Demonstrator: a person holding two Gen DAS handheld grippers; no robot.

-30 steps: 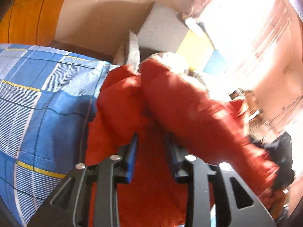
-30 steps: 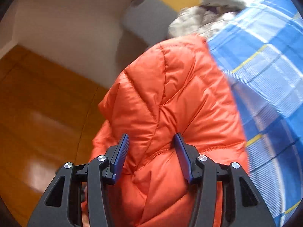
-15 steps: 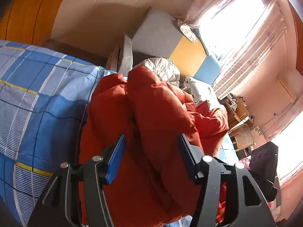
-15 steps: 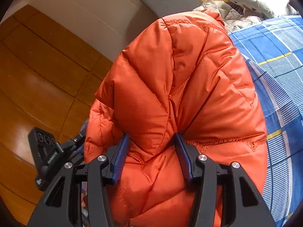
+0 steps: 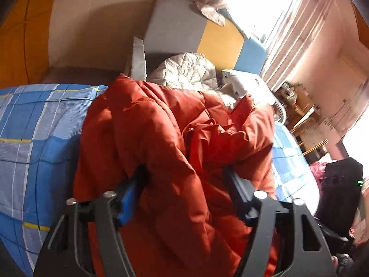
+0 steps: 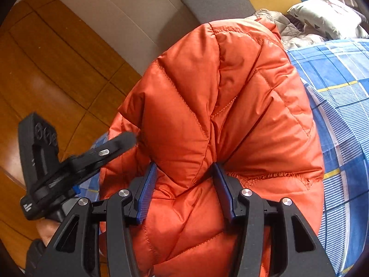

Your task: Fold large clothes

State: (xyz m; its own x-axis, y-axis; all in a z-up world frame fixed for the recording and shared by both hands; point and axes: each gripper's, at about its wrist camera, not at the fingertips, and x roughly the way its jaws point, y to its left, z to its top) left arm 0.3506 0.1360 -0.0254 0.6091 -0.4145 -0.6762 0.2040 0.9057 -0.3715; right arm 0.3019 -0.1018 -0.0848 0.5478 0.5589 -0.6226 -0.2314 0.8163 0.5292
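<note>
Orange jacket [image 6: 207, 106] pinched by right gripper [image 6: 184, 184]; left gripper [image 5: 184, 184] opening, prob. loose.

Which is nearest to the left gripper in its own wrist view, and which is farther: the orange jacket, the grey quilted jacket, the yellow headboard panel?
1. Orange jacket, between the left gripper fingers.
2. Grey quilted jacket, behind it, centre.
3. Yellow headboard panel, farthest, upper right.

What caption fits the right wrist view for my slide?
Right gripper pinching a bunched fold of the orange puffer jacket above the blue plaid bedspread.
</note>
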